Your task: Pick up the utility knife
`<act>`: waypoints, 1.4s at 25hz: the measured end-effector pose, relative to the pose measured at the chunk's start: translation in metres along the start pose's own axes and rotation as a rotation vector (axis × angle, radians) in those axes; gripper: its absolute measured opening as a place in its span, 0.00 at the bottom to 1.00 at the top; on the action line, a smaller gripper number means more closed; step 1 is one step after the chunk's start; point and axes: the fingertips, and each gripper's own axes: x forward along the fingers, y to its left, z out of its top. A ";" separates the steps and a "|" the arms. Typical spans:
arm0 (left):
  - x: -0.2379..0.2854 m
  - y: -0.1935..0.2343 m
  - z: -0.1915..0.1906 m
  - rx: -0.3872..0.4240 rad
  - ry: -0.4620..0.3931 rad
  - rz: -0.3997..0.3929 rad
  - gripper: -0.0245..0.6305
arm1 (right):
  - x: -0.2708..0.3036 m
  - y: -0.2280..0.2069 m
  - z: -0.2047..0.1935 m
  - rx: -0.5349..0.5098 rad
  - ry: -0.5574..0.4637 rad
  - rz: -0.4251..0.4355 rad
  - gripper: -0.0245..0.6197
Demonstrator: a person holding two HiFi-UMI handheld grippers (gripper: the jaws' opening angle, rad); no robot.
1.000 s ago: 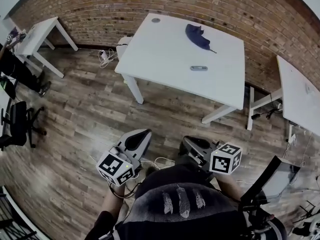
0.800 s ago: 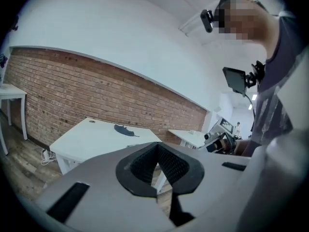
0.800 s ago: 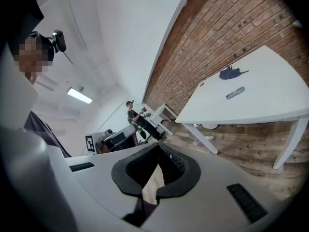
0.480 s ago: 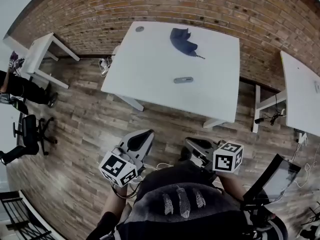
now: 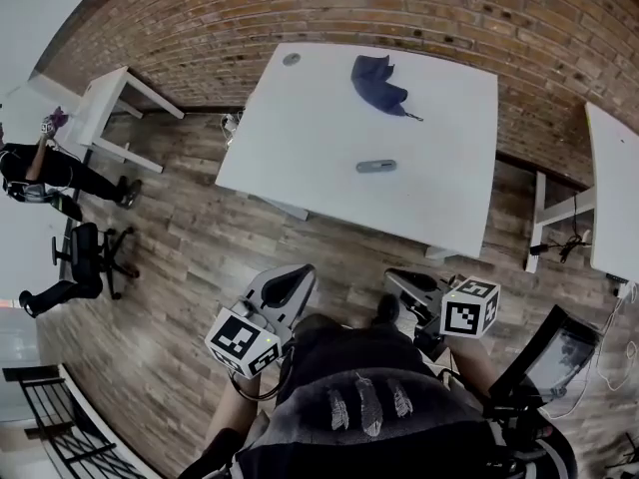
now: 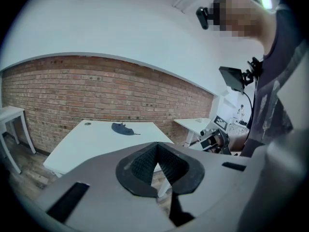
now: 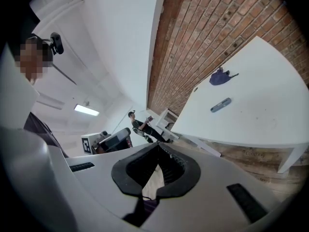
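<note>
The grey utility knife [image 5: 376, 166] lies flat near the middle of the white table [image 5: 300, 148], and shows small in the right gripper view [image 7: 220, 105]. A crumpled dark blue cloth [image 5: 377, 84] lies beyond it near the table's far edge. Both grippers hang over the wooden floor, short of the table's near edge and well away from the knife. My left gripper [image 5: 285, 285] is shut with nothing between its jaws [image 6: 157, 161]. My right gripper [image 5: 411, 282] is likewise shut and empty [image 7: 157, 168]. The knife does not show in the left gripper view.
A brick wall runs behind the table. Other white tables stand at the left [image 5: 110, 108] and right [image 5: 614, 198]. A person [image 5: 40, 173] and an office chair [image 5: 90, 257] are at the far left. A dark screen on a stand [image 5: 554, 352] is at my right.
The view has shifted and the table with the knife now sits a little lower and closer. Both grippers have travelled along with me toward it and remain shut.
</note>
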 end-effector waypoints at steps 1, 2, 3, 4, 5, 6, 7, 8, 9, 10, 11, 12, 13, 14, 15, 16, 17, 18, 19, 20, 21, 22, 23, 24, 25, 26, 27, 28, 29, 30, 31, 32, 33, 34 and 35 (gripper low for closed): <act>-0.001 0.001 0.000 0.001 0.001 0.003 0.04 | 0.001 -0.001 -0.002 0.008 0.002 0.002 0.04; -0.001 0.003 0.000 0.001 0.000 0.008 0.04 | 0.003 -0.001 -0.004 0.015 0.008 0.003 0.04; -0.002 0.005 0.000 -0.001 -0.002 0.013 0.04 | 0.006 -0.001 -0.007 0.019 0.017 0.004 0.04; -0.003 0.009 -0.001 -0.003 -0.005 0.017 0.04 | 0.009 -0.001 -0.009 0.020 0.028 0.006 0.04; -0.004 0.013 -0.002 -0.003 -0.007 0.021 0.04 | 0.014 0.000 -0.011 0.017 0.039 0.007 0.04; -0.005 0.017 -0.004 -0.002 -0.009 0.021 0.04 | 0.018 0.002 -0.013 0.013 0.048 0.008 0.04; -0.005 0.021 -0.005 -0.001 -0.013 0.018 0.04 | 0.022 0.004 -0.013 0.008 0.054 0.007 0.04; -0.003 0.025 -0.006 -0.002 -0.018 0.012 0.04 | 0.026 0.006 -0.013 0.002 0.056 0.005 0.04; -0.001 0.030 -0.006 -0.003 -0.024 0.002 0.04 | 0.029 0.007 -0.011 -0.004 0.056 -0.002 0.04; 0.001 0.034 -0.005 -0.003 -0.031 -0.009 0.04 | 0.031 0.006 -0.009 -0.008 0.054 -0.015 0.04; 0.004 0.039 -0.003 0.000 -0.039 -0.021 0.04 | 0.034 0.004 -0.006 -0.011 0.052 -0.032 0.04; 0.006 0.044 -0.001 0.004 -0.048 -0.035 0.04 | 0.036 0.002 -0.003 -0.013 0.048 -0.053 0.04; 0.009 0.050 0.001 0.009 -0.058 -0.049 0.04 | 0.040 -0.001 0.000 -0.015 0.043 -0.076 0.04; 0.011 0.056 0.002 0.012 -0.068 -0.065 0.04 | 0.044 -0.003 0.004 -0.016 0.037 -0.097 0.04; 0.013 0.064 0.004 0.011 -0.078 -0.083 0.04 | 0.049 -0.004 0.007 -0.018 0.032 -0.117 0.04; 0.015 0.071 0.005 0.006 -0.087 -0.101 0.04 | 0.056 -0.004 0.011 -0.020 0.029 -0.136 0.04; 0.017 0.080 0.006 0.000 -0.095 -0.120 0.04 | 0.063 -0.003 0.015 -0.020 0.027 -0.156 0.04; 0.019 0.088 0.008 -0.005 -0.103 -0.138 0.04 | 0.072 -0.001 0.018 -0.020 0.028 -0.175 0.04; 0.020 0.097 0.011 -0.006 -0.110 -0.155 0.04 | 0.081 0.000 0.022 -0.021 0.032 -0.195 0.04; 0.020 0.107 0.015 -0.003 -0.118 -0.172 0.04 | 0.091 0.002 0.025 -0.025 0.040 -0.215 0.04; 0.020 0.117 0.020 0.003 -0.124 -0.189 0.04 | 0.102 0.003 0.027 -0.031 0.051 -0.234 0.04; 0.020 0.127 0.023 0.010 -0.128 -0.205 0.04 | 0.112 0.004 0.029 -0.039 0.065 -0.249 0.04; 0.019 0.136 0.025 0.014 -0.128 -0.221 0.04 | 0.122 0.005 0.030 -0.049 0.080 -0.258 0.04; 0.018 0.145 0.025 0.017 -0.126 -0.236 0.04 | 0.132 0.008 0.030 -0.061 0.092 -0.263 0.04; 0.017 0.153 0.024 0.015 -0.122 -0.250 0.04 | 0.140 0.011 0.030 -0.076 0.101 -0.268 0.04; 0.017 0.161 0.022 0.011 -0.117 -0.263 0.04 | 0.146 0.012 0.030 -0.088 0.106 -0.278 0.04; 0.018 0.168 0.020 0.007 -0.112 -0.277 0.04 | 0.150 0.013 0.031 -0.094 0.105 -0.295 0.04; 0.019 0.173 0.018 0.004 -0.108 -0.293 0.04 | 0.153 0.012 0.032 -0.089 0.097 -0.316 0.04; 0.021 0.177 0.018 0.004 -0.103 -0.312 0.04 | 0.154 0.011 0.033 -0.077 0.084 -0.339 0.04; 0.024 0.179 0.017 0.006 -0.100 -0.335 0.04 | 0.154 0.010 0.034 -0.059 0.067 -0.365 0.04; 0.026 0.181 0.018 0.012 -0.098 -0.358 0.04 | 0.154 0.008 0.036 -0.042 0.049 -0.391 0.04; 0.029 0.183 0.019 0.020 -0.098 -0.382 0.04 | 0.153 0.007 0.038 -0.027 0.030 -0.417 0.04; 0.032 0.184 0.021 0.029 -0.099 -0.405 0.04 | 0.152 0.006 0.040 -0.017 0.011 -0.443 0.04; 0.035 0.185 0.023 0.040 -0.101 -0.427 0.04 | 0.151 0.006 0.041 -0.011 -0.008 -0.466 0.04; 0.038 0.185 0.025 0.051 -0.104 -0.449 0.04 | 0.150 0.006 0.043 -0.007 -0.028 -0.488 0.04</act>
